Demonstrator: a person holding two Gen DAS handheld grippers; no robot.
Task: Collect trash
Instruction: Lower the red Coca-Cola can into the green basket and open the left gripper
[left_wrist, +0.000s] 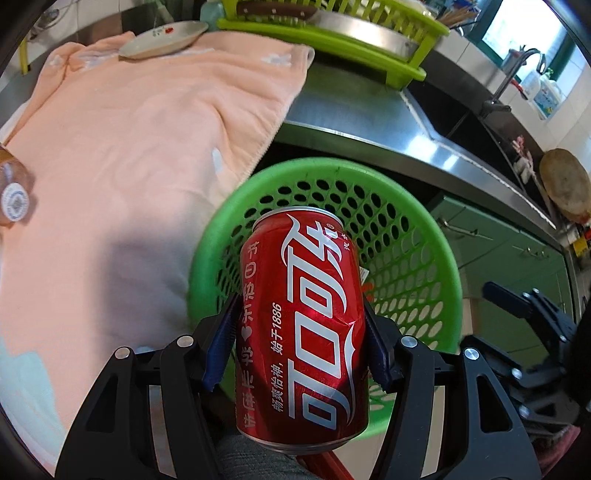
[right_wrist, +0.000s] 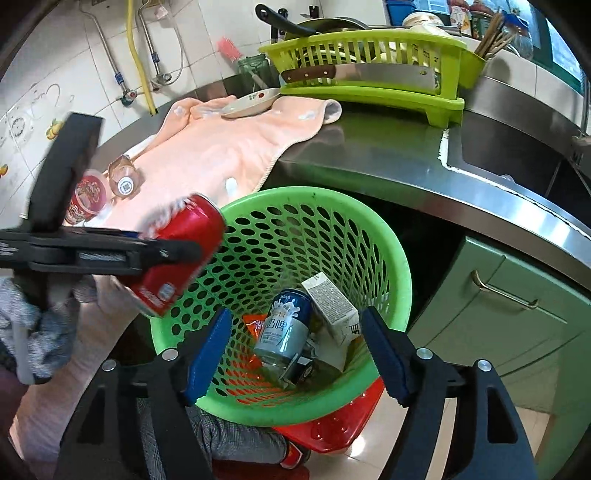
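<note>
The left gripper (left_wrist: 299, 343) clenched the red can (left_wrist: 303, 325) sideways over the green basket's (right_wrist: 402, 273) rim, likely so it would drop among the trash inside. The right gripper (right_wrist: 299, 354) hung released, empty, above the basket.

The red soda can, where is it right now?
The red soda can is held in the left gripper, just above the rim of the green basket, beside the peach towel.
</note>
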